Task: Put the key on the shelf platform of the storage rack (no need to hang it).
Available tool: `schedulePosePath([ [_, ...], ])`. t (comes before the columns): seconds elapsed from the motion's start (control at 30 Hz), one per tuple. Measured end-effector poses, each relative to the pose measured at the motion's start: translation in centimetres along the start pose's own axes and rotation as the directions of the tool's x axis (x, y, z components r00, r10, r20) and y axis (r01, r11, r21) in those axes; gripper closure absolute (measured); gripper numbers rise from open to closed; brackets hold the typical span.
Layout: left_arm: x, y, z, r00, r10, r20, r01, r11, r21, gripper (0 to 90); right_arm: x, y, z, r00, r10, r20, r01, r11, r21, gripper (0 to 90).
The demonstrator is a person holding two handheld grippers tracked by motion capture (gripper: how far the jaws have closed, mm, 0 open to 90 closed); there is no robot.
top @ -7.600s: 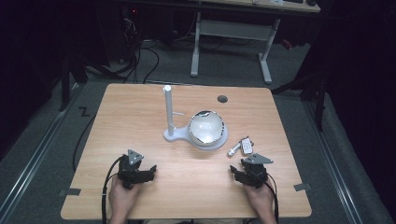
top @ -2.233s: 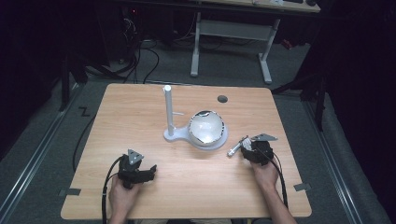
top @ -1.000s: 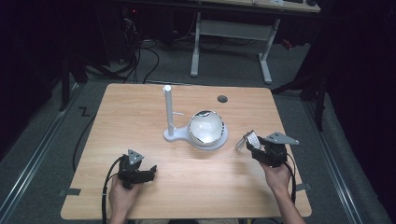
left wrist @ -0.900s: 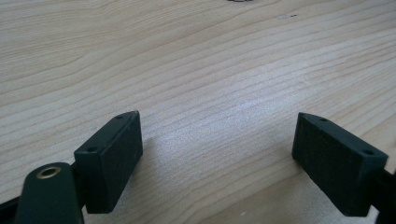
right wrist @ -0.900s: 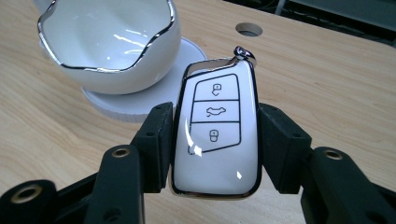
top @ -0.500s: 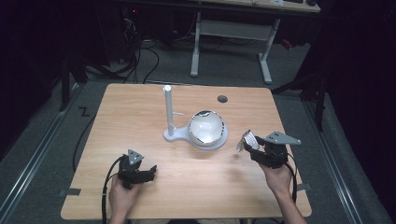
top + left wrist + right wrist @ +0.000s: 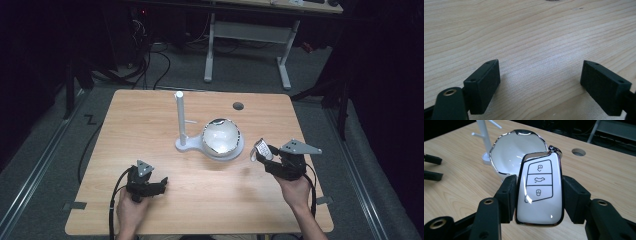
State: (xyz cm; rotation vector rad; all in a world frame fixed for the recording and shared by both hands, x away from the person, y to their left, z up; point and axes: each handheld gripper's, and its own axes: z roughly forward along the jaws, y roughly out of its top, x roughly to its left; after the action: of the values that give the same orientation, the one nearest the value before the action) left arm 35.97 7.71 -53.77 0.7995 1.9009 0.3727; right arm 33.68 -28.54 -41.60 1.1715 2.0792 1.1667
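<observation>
A glossy white plastic face was seen on the key fob [image 7: 539, 192], edged with a bright chrome-like rim and topped by a metal ring. The tabletop [image 7: 150, 120] was of pale, smooth wood grain with a soft sheen. The dish [image 7: 517, 150] was finished in shiny white, its rim mirror-bright. The gripper pads [image 7: 507, 197] were of matt black plastic, faintly grainy.

I see a dark room, grey floor [image 7: 60, 150], a white-legged desk [image 7: 245, 45] top centre, cables [image 7: 150, 60] upper left, light wooden bench [image 7: 150, 115].
</observation>
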Motion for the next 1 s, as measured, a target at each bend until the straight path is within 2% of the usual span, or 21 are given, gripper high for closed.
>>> schedulePosePath([
  [0.1,0.0,0.0,0.0,1.0,0.001,0.001,-0.001,1.0,0.0,16.4,0.1,0.1,0.0,0.9997,0.008,-0.021,-0.008,1.0,-0.006,49.6],
  [0.23,0.0,0.0,0.0,1.0,0.0,0.0,0.0,1.0,0.0,16.4,0.6,0.6,0.0,0.9991,-0.005,-0.043,0.004,1.0,-0.01,49.6],
  [0.5,0.0,0.0,0.0,1.0,0.001,0.001,-0.001,1.0,0.0,16.4,1.4,2.1,0.2,0.9933,0.002,-0.116,-0.007,0.999,-0.048,49.6],
  [0.8,0.0,0.0,0.0,1.0,-0.001,0.0,0.001,1.0,0.0,16.4,2.5,4.1,1.0,0.9858,-0.022,-0.167,0.009,0.997,-0.081,49.5],
  [1.0,0.0,0.0,0.0,1.0,0.0,0.0,0.0,1.0,0.0,16.4,3.0,5.0,2.1,0.983,-0.032,-0.181,0.018,0.996,-0.084,49.5],
])
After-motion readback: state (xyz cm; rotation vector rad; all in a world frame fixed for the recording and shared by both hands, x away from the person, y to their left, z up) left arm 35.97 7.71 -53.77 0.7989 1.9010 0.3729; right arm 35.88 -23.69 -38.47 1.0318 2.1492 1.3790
